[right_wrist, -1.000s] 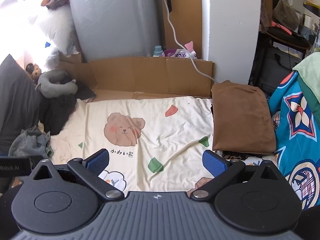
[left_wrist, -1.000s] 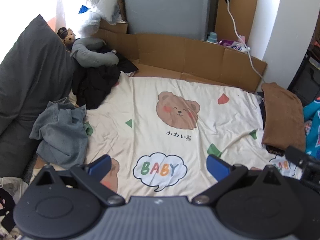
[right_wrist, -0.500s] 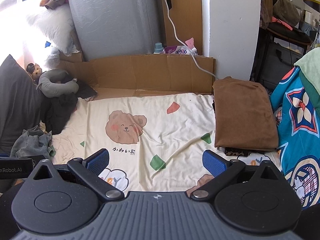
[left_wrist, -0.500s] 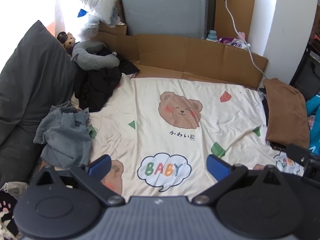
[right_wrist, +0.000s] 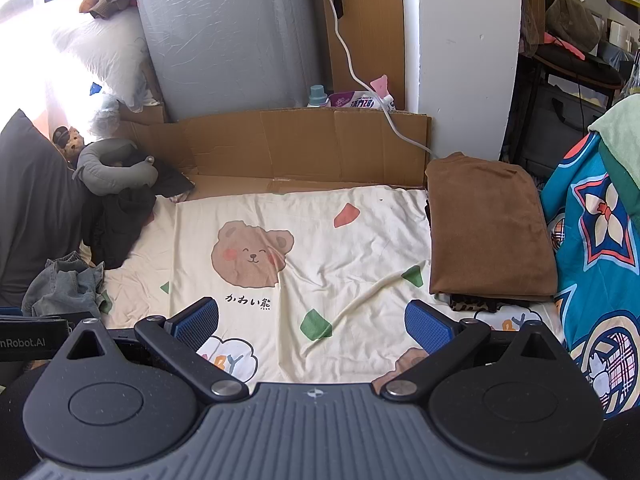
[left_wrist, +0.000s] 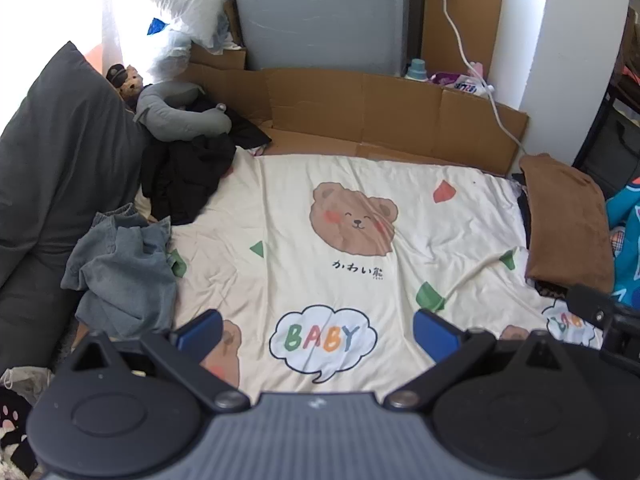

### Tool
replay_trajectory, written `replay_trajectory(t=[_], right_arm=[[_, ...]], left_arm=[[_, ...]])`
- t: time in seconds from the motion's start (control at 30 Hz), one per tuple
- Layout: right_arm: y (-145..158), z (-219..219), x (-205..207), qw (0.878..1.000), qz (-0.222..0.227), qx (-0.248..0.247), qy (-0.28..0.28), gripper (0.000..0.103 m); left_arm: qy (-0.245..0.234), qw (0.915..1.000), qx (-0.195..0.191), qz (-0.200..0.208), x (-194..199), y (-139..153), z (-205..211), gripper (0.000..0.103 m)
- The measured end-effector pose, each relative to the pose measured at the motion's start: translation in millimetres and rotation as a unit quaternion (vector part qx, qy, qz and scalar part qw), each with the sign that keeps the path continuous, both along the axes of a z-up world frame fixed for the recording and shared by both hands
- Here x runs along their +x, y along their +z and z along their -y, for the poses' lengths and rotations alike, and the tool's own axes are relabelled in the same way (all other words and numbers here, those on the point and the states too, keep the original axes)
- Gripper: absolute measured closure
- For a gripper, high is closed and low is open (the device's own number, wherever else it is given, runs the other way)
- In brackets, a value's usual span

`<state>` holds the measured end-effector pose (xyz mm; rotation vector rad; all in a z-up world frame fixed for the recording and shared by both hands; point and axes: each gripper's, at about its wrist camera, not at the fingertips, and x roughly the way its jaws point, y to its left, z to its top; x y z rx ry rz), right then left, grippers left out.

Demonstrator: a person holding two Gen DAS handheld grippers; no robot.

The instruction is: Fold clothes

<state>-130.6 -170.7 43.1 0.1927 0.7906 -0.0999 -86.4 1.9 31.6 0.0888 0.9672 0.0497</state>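
Above the cream bear-print sheet, both grippers hover with nothing between their blue pads: the left gripper stands with jaws spread wide over the "BABY" cloud print, and the right gripper is likewise spread and empty over the sheet's near edge. Clothes awaiting folding lie at the left margin: a crumpled blue-grey denim garment just beside the left gripper's left pad, and, farther back, a heap of black clothing partly under a grey neck pillow. A folded brown garment rests at the right edge of the sheet on top of other folded pieces, beside a blue patterned fabric. The step in hand appears to be fetching the next garment; the denim piece is the nearest candidate. Done well, this calls for the left gripper to swing leftward and pinch one clear edge, such as the waistband or a hem, rather than a bunched mass, then drag it onto the bare middle of the sheet, where the right gripper can take an opposite edge and spread it flat. The sheet itself is loose and wrinkled, so a low grasp risks catching it along with the garment.
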Motion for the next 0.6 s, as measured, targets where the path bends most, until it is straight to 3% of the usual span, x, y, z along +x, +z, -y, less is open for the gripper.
replay_trajectory(t=[0.6], right_arm=[[-2.2,1.2,-3.6,1.000,0.000,0.000,0.002,0.001]], left_arm=[[0.003,0.9999,-0.008,-0.007,4.5,-1.1,-5.3,0.001]])
